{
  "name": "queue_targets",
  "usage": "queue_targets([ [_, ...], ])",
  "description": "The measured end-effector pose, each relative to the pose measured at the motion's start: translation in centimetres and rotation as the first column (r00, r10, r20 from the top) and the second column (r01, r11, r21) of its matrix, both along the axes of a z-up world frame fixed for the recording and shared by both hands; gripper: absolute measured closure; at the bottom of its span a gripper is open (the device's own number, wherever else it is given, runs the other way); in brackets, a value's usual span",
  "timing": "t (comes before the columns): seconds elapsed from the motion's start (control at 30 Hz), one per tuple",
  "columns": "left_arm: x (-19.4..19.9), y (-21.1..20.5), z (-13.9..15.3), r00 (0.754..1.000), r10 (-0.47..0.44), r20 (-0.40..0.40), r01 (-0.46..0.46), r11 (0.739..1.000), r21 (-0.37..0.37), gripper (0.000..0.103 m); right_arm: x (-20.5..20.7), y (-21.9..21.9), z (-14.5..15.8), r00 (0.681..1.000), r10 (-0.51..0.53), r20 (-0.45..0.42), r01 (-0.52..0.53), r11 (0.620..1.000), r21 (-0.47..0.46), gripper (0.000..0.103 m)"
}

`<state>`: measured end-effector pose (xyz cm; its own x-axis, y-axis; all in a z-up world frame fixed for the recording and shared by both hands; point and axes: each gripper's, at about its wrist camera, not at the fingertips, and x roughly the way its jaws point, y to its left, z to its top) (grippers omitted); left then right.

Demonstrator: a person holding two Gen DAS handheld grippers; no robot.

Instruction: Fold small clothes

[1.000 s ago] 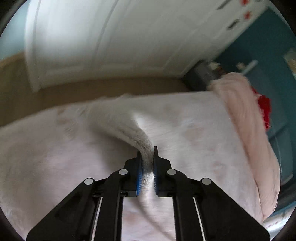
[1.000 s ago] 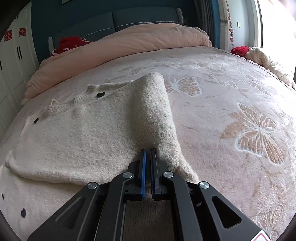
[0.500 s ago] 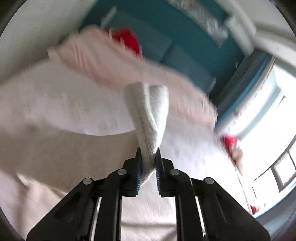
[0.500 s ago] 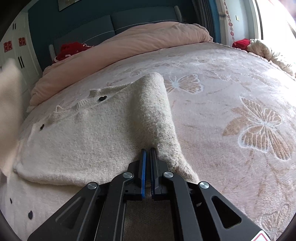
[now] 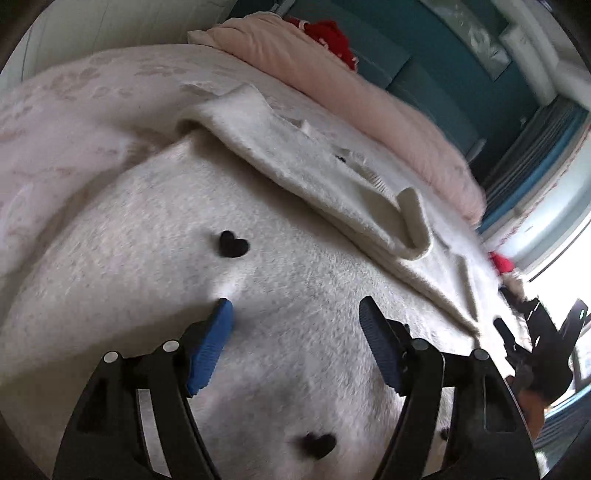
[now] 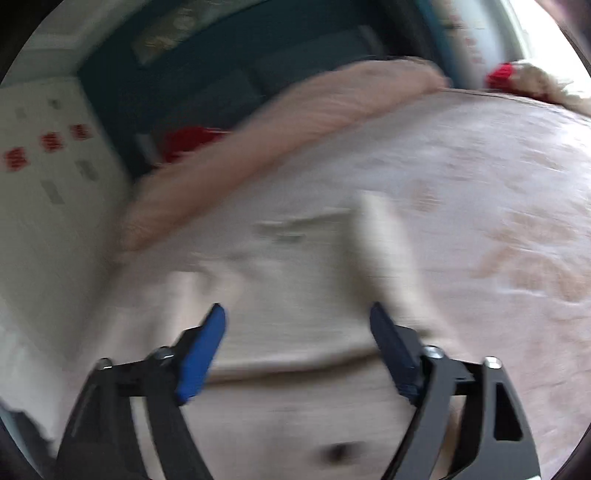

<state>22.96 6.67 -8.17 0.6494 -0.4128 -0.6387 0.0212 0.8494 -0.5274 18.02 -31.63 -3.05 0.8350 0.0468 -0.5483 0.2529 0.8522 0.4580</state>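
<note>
The cream sweater lies spread on the bed, one sleeve folded across it near the pillow end. That sleeve could slide back open if a claw bumps it. The left claw and right claw are both opening wide and hold nothing.

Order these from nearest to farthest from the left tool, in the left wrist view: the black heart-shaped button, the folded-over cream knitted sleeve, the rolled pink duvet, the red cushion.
1. Black heart-shaped button: just ahead of the left tool, on the cream knit.
2. Folded-over cream knitted sleeve: beyond it, lying across the garment.
3. Rolled pink duvet: along the head of the bed.
4. Red cushion: behind the duvet, at the top.
</note>
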Motion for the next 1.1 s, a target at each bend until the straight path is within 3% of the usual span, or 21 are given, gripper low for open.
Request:
queue_targets([
  [0.07,-0.2,-0.1,-0.3,1.000,-0.005,0.017,0.005,1.000,0.010,0.034,3.2,3.9,1.1,0.992,0.118,-0.045,-0.119,0.993,-0.021,0.020],
  [0.17,-0.3,-1.1,-0.2,0.999,-0.031,0.019,0.030,0.999,0.045,0.025,8.6,8.9,1.1,0.964,0.209,-0.165,-0.225,0.970,-0.087,0.020],
  [0.27,0.1,-1.1,0.4,0.999,-0.031,0.011,0.031,0.999,0.016,0.025,13.2,12.1,-0.4,0.929,0.194,-0.314,-0.258,0.949,-0.179,0.021],
  [0.3,0.3,-0.6,0.6,1.000,-0.026,-0.003,0.026,1.000,-0.015,0.025,14.3,12.6,-1.2,0.920,0.167,-0.353,-0.252,0.945,-0.208,0.021],
  [0.37,0.6,0.1,1.0,1.000,0.003,-0.020,-0.004,0.998,-0.064,0.025,15.3,12.5,-2.6,0.912,0.122,-0.392,-0.226,0.946,-0.232,0.036],
  [0.43,1.9,1.8,2.2,0.999,0.037,-0.020,-0.040,0.981,-0.191,0.023,15.2,11.5,-3.9,0.907,0.102,-0.409,-0.199,0.959,-0.202,0.043],
  [0.5,4.1,3.5,3.2,0.996,0.086,-0.039,-0.094,0.952,-0.292,0.016,14.6,10.4,-4.3,0.919,0.105,-0.379,-0.172,0.974,-0.148,0.052],
  [0.53,5.9,4.6,3.5,0.990,0.130,-0.059,-0.142,0.931,-0.335,0.016,14.4,10.3,-4.3,0.921,0.099,-0.377,-0.166,0.975,-0.151,0.066],
  [0.57,7.6,5.4,3.5,0.981,0.168,-0.097,-0.191,0.919,-0.345,0.016,14.2,9.9,-4.3,0.924,0.105,-0.369,-0.167,0.976,-0.139,0.080],
  [0.63,11.2,6.8,2.4,0.952,0.231,-0.201,-0.289,0.897,-0.335,0.017,13.8,9.6,-3.8,0.928,0.114,-0.355,-0.157,0.983,-0.095,0.090],
  [0.67,12.4,7.4,1.7,0.931,0.262,-0.253,-0.335,0.888,-0.315,0.028,13.3,8.9,-3.3,0.939,0.106,-0.326,-0.130,0.990,-0.052,0.091],
  [0.7,13.4,8.0,1.1,0.924,0.273,-0.268,-0.353,0.878,-0.324,0.047,12.9,8.3,-2.8,0.951,0.096,-0.293,-0.104,0.994,-0.012,0.092],
  [0.73,13.8,8.4,0.8,0.920,0.280,-0.276,-0.362,0.877,-0.316,0.056,12.4,7.7,-2.3,0.962,0.084,-0.261,-0.079,0.996,0.030,0.092],
  [0.8,14.6,9.0,0.4,0.909,0.303,-0.287,-0.385,0.873,-0.299,0.092,12.1,6.5,-1.8,0.973,0.068,-0.221,-0.045,0.993,0.108,0.093],
  [0.9,15.3,9.3,1.1,0.908,0.322,-0.269,-0.394,0.874,-0.283,0.097,13.9,6.5,-1.6,0.957,0.106,-0.271,-0.082,0.992,0.099,0.096],
  [0.93,15.1,9.4,2.1,0.919,0.327,-0.221,-0.381,0.880,-0.284,0.097,13.9,6.3,-0.2,0.967,0.114,-0.226,-0.093,0.991,0.099,0.096],
  [0.97,14.8,9.1,3.1,0.929,0.327,-0.173,-0.365,0.888,-0.281,0.097,13.3,6.0,2.5,0.985,0.128,-0.120,-0.114,0.987,0.111,0.096],
  [1.03,14.3,8.3,5.0,0.942,0.324,-0.083,-0.334,0.908,-0.254,0.097,11.8,5.0,6.4,0.988,0.147,0.053,-0.154,0.977,0.146,0.097],
  [1.07,13.9,7.8,5.0,0.948,0.313,-0.064,-0.319,0.917,-0.240,0.097,10.5,4.1,7.5,0.983,0.135,0.124,-0.153,0.977,0.147,0.097],
  [1.1,13.5,7.0,4.3,0.954,0.292,-0.064,-0.299,0.930,-0.215,0.097,9.6,3.2,7.1,0.985,0.109,0.137,-0.127,0.983,0.135,0.097],
])
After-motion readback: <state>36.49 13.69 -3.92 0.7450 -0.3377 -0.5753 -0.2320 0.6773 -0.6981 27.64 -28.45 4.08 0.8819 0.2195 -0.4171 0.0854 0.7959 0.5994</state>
